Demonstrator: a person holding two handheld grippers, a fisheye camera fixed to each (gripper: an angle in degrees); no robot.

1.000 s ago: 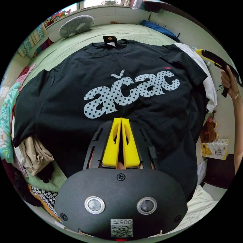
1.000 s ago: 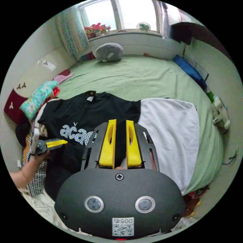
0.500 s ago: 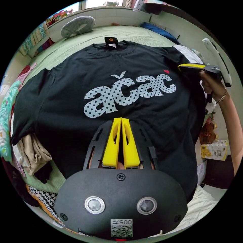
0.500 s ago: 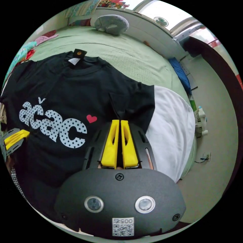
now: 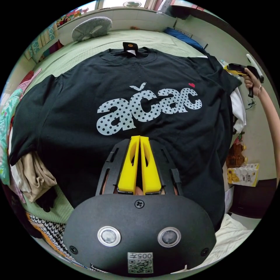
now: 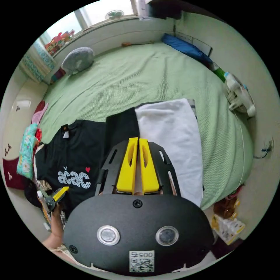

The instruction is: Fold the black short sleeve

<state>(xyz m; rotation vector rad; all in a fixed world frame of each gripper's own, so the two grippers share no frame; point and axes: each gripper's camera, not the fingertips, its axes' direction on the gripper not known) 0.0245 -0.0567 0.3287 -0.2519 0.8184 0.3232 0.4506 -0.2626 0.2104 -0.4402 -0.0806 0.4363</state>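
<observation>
The black short-sleeve shirt (image 5: 140, 78) with a dotted print lies front up and spread out on the green bed (image 6: 151, 78). My left gripper (image 5: 139, 137) is shut and sits over the shirt's lower half, below the print; no cloth shows between its jaws. It is also in the right gripper view (image 6: 62, 191), in a hand at the shirt's near edge. My right gripper (image 6: 137, 140) is shut and held high over the border between the shirt's sleeve (image 6: 122, 127) and a white garment (image 6: 172, 140). A hand holds the right gripper (image 5: 233, 68) just beyond that sleeve.
The white garment lies flat beside the shirt. A grey pillow (image 6: 77, 59) and a blue bundle (image 6: 186, 48) sit at the far end of the bed. A small fan (image 6: 239, 96) stands by the wall. Piled clothes (image 5: 32, 172) hang off the shirt's other side. Packages (image 6: 227, 227) are on the floor.
My right gripper went from open to shut, came down onto the shirt's sleeve, then lifted away to the side. The sleeve now lies spread outward. The left gripper stayed put.
</observation>
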